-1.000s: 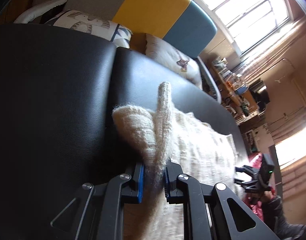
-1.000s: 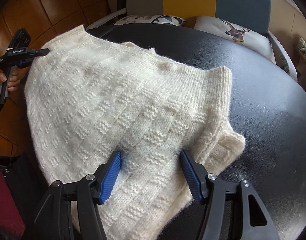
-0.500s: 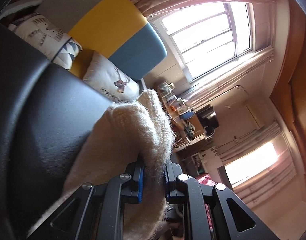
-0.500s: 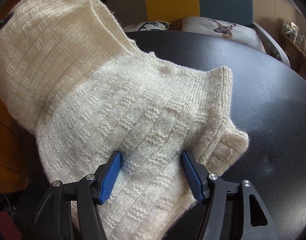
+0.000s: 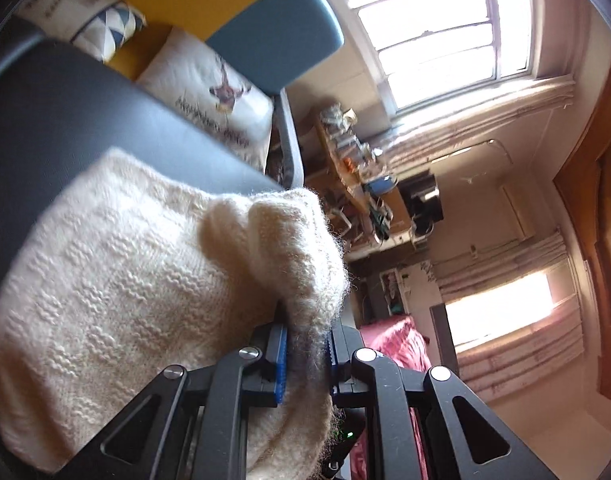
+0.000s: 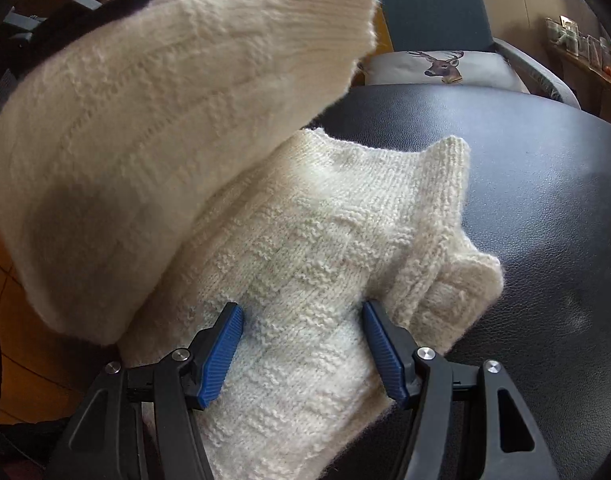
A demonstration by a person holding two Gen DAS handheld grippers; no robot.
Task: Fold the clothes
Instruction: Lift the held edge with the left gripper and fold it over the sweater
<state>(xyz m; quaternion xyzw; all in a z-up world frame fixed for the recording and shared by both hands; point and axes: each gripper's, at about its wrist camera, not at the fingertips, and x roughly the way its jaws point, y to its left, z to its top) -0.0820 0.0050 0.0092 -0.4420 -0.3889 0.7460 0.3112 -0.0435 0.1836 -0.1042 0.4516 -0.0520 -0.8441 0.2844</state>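
A cream knitted sweater (image 6: 305, 240) lies on a black leather surface (image 6: 545, 200). My left gripper (image 5: 305, 344) is shut on one edge of the sweater (image 5: 125, 280), and the wool bulges over its blue pads. In the right wrist view that held part hangs as a raised flap (image 6: 165, 100) over the upper left, with the left gripper's black fingers (image 6: 105, 4) at its top edge. My right gripper (image 6: 303, 332) is open and low over the flat part of the sweater, its fingers wide apart beside a ribbed, folded sleeve (image 6: 445, 272).
Behind the black surface (image 5: 65, 120) stands a seat with a yellow and blue back (image 5: 273, 40) and a deer cushion (image 6: 437, 66). A cluttered shelf (image 5: 353, 160) and bright windows lie beyond. Red fabric (image 5: 393, 344) is low on the right, wooden floor (image 6: 17, 320) on the left.
My left gripper has lifted the sweater's edge off the surface and swung it up and across, so the flap now fills the upper left of the right wrist view. The right gripper has barely shifted.
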